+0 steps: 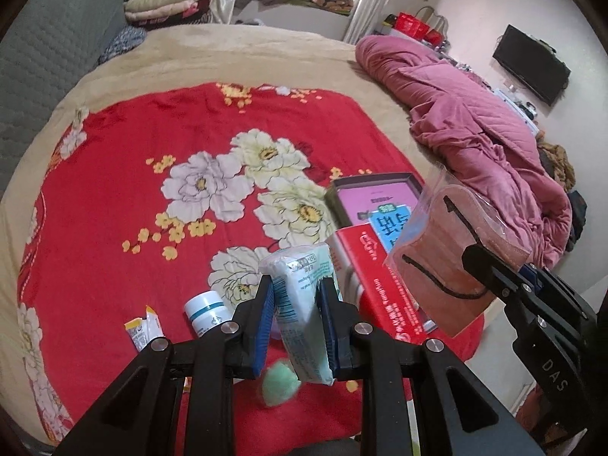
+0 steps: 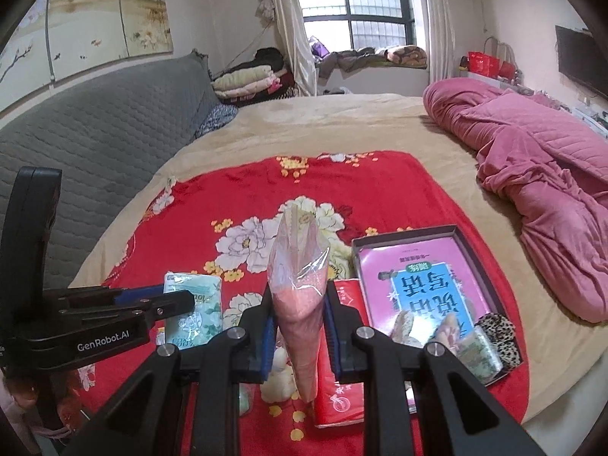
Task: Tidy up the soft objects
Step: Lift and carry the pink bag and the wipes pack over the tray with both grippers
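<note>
My left gripper (image 1: 297, 292) is shut on a pale green tissue pack (image 1: 304, 266), held upright above the red floral blanket (image 1: 190, 121). In the right wrist view the same pack (image 2: 195, 311) shows in the left gripper (image 2: 178, 302). The right gripper (image 2: 299, 300) is shut on a clear plastic bag (image 2: 300, 258) of pinkish soft material, also lifted off the bed. In the left wrist view that bag (image 1: 444, 243) hangs from the right gripper (image 1: 475, 262) and a black cord shows inside it.
An open box (image 2: 490, 277) with a pink booklet lies on the blanket, a leopard scrunchie (image 2: 497, 336) and another soft pack in it. A red box (image 1: 380, 288) lies beside it. A white jar (image 1: 207, 311), yellow sachet (image 1: 142, 328), green pompom (image 1: 279, 385) and pink quilt (image 1: 475, 121) lie around.
</note>
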`<state>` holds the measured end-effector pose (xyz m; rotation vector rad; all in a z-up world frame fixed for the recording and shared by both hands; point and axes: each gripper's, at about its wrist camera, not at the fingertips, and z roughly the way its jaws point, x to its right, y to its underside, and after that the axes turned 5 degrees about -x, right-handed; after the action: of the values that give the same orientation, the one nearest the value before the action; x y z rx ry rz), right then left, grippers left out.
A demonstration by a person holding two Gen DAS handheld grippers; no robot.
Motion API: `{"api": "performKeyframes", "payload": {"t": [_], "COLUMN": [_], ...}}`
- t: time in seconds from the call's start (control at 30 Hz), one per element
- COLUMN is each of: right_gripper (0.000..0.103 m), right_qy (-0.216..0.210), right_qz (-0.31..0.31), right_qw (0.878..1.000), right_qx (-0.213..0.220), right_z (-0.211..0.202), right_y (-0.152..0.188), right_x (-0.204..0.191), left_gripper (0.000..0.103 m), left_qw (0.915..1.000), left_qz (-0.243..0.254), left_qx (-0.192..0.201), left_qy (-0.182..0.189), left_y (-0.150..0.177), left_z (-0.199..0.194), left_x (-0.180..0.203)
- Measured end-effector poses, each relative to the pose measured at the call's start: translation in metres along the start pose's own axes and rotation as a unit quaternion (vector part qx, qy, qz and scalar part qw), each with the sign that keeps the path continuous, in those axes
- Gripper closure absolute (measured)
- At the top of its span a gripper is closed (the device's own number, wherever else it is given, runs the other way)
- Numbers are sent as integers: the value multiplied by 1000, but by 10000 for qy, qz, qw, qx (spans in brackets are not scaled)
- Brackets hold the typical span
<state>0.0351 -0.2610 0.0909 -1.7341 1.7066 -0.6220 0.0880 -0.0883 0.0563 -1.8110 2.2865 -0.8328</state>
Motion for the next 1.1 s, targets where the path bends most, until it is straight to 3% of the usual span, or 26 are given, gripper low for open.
{"api": "performKeyframes", "payload": {"t": [0.47,1.1], "right_gripper": [80,80], "right_qy": [244,684], "right_qz": [298,906], "right_qw": [9986,9923], "right_qx": [355,485], "right_z": [-48,-77], "right_y": [1,10], "right_x": [47,141], "left_gripper": [79,79], "left_qw": [9990,9930], "left_qz": [382,1142], "left_qx": [197,-11], "left_qy": [86,298], "left_y": [-2,-9], "left_z": [-22,12], "left_x": [52,150]}}
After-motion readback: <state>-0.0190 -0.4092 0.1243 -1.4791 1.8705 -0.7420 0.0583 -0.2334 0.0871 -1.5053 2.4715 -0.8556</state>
